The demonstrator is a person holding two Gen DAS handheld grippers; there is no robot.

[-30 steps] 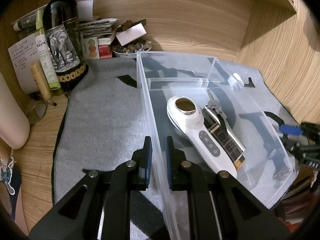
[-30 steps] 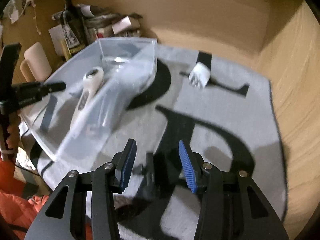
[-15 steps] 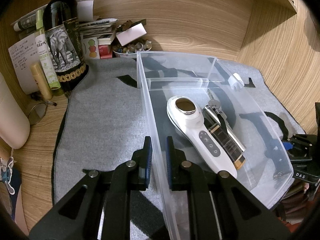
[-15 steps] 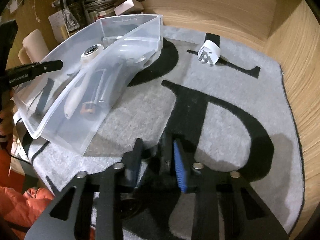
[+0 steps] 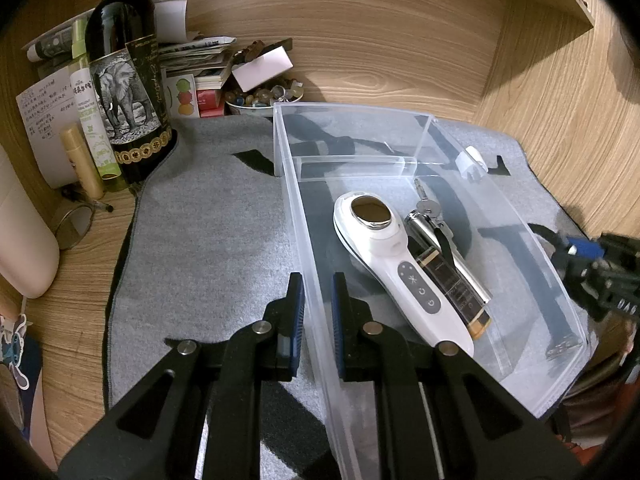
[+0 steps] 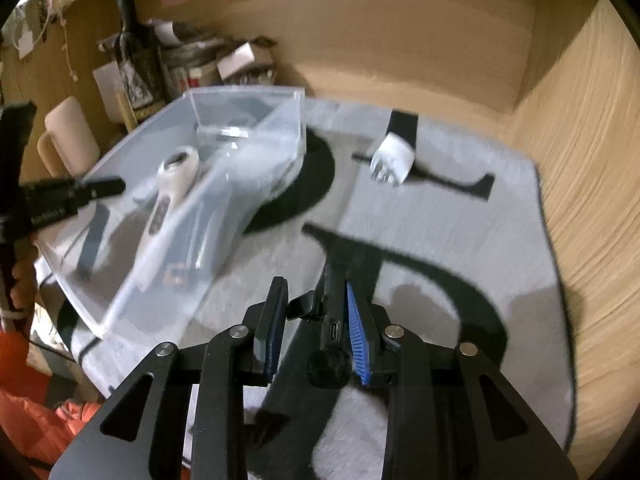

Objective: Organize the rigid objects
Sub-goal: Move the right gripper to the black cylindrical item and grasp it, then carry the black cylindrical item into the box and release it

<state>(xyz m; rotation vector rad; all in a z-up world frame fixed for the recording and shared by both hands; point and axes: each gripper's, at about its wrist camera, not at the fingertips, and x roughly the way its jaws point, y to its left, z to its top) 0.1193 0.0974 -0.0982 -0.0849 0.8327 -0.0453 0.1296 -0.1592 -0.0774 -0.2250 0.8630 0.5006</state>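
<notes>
Left gripper (image 5: 317, 308): clamped on the near wall of the clear bin (image 5: 560, 264), steadying it on the grey mat (image 5: 208, 240).
Right gripper (image 6: 316, 320): closed on a black gadget (image 6: 334, 312) with a port facing the camera, raised over the mat's near edge, right of the bin.
In the bin: white wand (image 5: 392, 272), dark tube (image 5: 452, 276), keys (image 5: 428, 206).
Left out: white plug (image 6: 394, 158) near the mat's far edge.
Tip: likely carry the gadget over the bin's right wall and lower it beside the tube before letting go.
Risk: view is blurred; a fast swing could clip the rim.
</notes>
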